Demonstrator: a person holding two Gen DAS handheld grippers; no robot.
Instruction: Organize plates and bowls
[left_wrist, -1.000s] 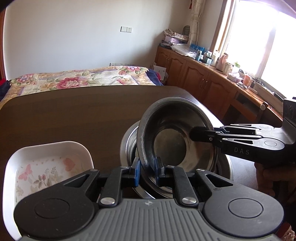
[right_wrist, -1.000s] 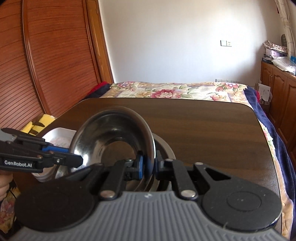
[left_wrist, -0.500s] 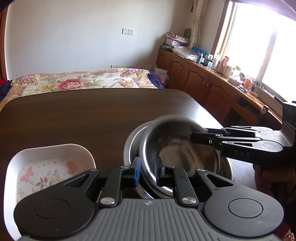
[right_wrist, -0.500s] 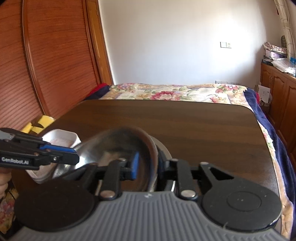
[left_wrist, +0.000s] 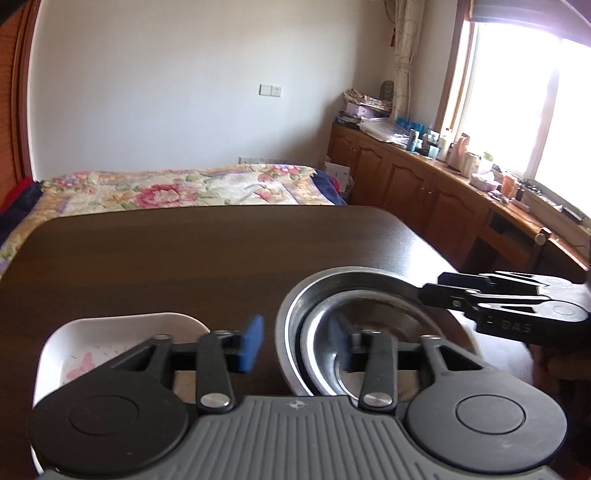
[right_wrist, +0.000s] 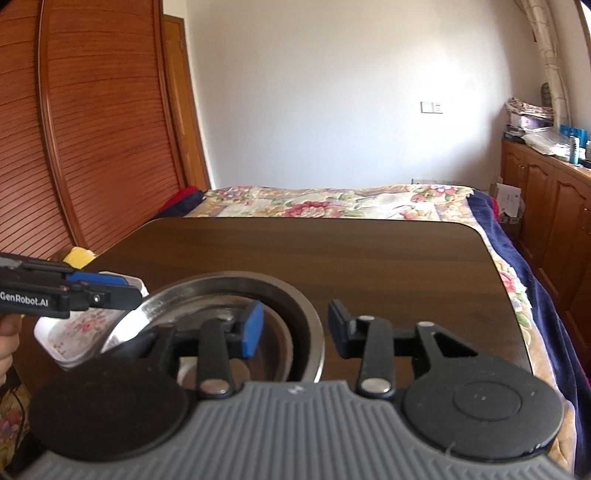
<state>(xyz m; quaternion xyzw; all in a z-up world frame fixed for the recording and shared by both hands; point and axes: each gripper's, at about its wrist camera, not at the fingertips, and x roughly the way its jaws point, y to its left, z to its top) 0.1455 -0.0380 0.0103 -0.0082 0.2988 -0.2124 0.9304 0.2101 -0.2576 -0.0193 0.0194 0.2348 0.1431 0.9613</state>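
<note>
Steel shows nearest of all: a small metal bowl (left_wrist: 373, 332) sits nested inside a larger metal bowl (left_wrist: 354, 277) near the front edge of the dark wooden table (left_wrist: 192, 258). Both rest flat, the small one low within the big one's wall, which is likely the point of the step in hand, since stacking like with like clears room.

The left gripper (left_wrist: 295, 341) has its jaws spread wide and holds nothing. One blue pad (left_wrist: 251, 343) hangs outside the big bowl's rim, the other hangs over the small bowl, so the rims lie between them untouched. The right gripper (right_wrist: 295, 330) is spread the same way, with one pad over the bowls and the other beyond the rim above bare table, and it grasps nothing. In my judgement, both stand apart like this because the bowl is let go and settled, so the hands are free to draw off.

Just beside the bowls, toward the left hand's side, sits a white dish (left_wrist: 122, 332) with a butterfly and flower print, apart from the steel stack. It looks like the next thing to sort, though whether it belongs in the stack I cannot say.

Beyond the table's far edge lies a bed with a flowered quilt (right_wrist: 332, 201), then the plain wall.
</note>
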